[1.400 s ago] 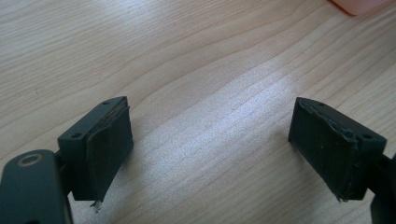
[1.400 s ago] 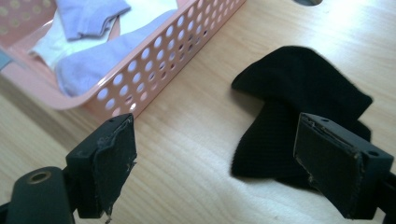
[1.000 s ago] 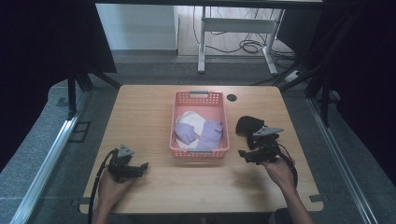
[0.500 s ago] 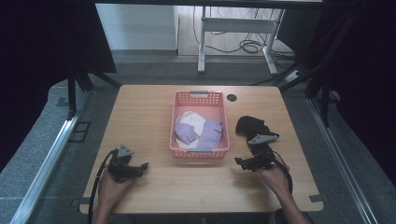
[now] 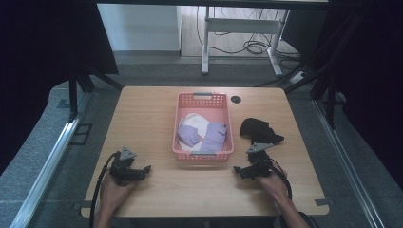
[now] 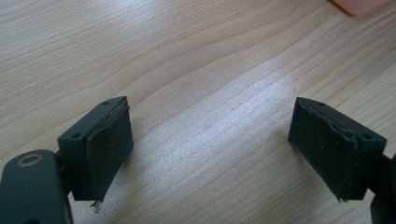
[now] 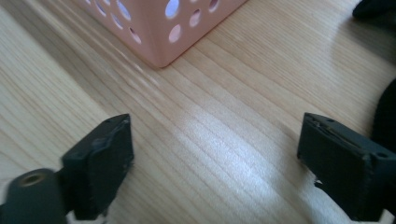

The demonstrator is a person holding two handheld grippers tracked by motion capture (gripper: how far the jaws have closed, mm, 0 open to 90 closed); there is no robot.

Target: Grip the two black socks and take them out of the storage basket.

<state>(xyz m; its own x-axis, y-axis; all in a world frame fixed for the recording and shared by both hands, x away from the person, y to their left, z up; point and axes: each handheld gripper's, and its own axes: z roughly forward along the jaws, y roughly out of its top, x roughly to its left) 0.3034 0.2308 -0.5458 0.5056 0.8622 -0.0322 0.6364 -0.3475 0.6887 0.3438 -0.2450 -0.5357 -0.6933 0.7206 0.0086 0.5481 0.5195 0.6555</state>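
No readable text, label, brand, number or sign on anything in view.

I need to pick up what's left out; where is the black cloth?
In the high view, the black cloth lies on the table's right side, between the pink basket and the right tongs.

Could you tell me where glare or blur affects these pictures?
Left gripper view: a pale sheen on the table between the open jaws. Right gripper view: similar glare, and the pink basket looks soft. High view: dim, dark surroundings, black cloth lacks detail.
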